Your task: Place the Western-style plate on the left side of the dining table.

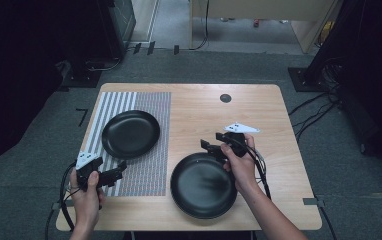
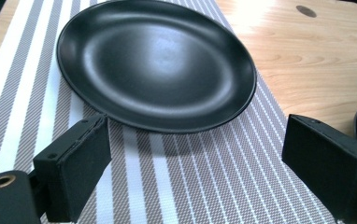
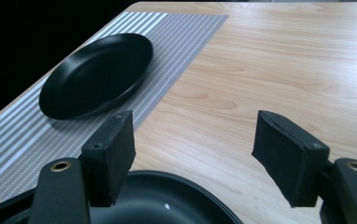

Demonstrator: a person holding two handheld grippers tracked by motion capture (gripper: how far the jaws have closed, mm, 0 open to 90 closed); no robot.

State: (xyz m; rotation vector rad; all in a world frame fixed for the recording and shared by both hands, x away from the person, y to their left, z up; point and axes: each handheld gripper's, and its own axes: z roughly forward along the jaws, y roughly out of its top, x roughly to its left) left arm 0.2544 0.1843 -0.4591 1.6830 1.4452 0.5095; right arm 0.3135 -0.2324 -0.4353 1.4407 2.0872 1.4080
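Observation:
A black plate (image 1: 131,133) (image 2: 155,65) (image 3: 97,74) lies on the upper part of a striped placemat (image 1: 144,165) (image 2: 176,182) (image 3: 41,135) at the table's left. A second, larger black plate (image 1: 203,186) (image 3: 167,205) rests on bare wood near the front edge. My left gripper (image 1: 118,171) (image 2: 195,172) hovers open over the mat's lower part, jaws wide apart, facing the first plate. Above the far rim of the larger plate my right gripper (image 1: 210,142) (image 3: 193,154) is open, with nothing between its jaws.
The wooden table (image 1: 204,110) has a round dark cable hole (image 1: 225,98) (image 2: 306,10) near its back edge. Cables trail from both grippers off the front. Grey carpet, cables and dark equipment surround the table.

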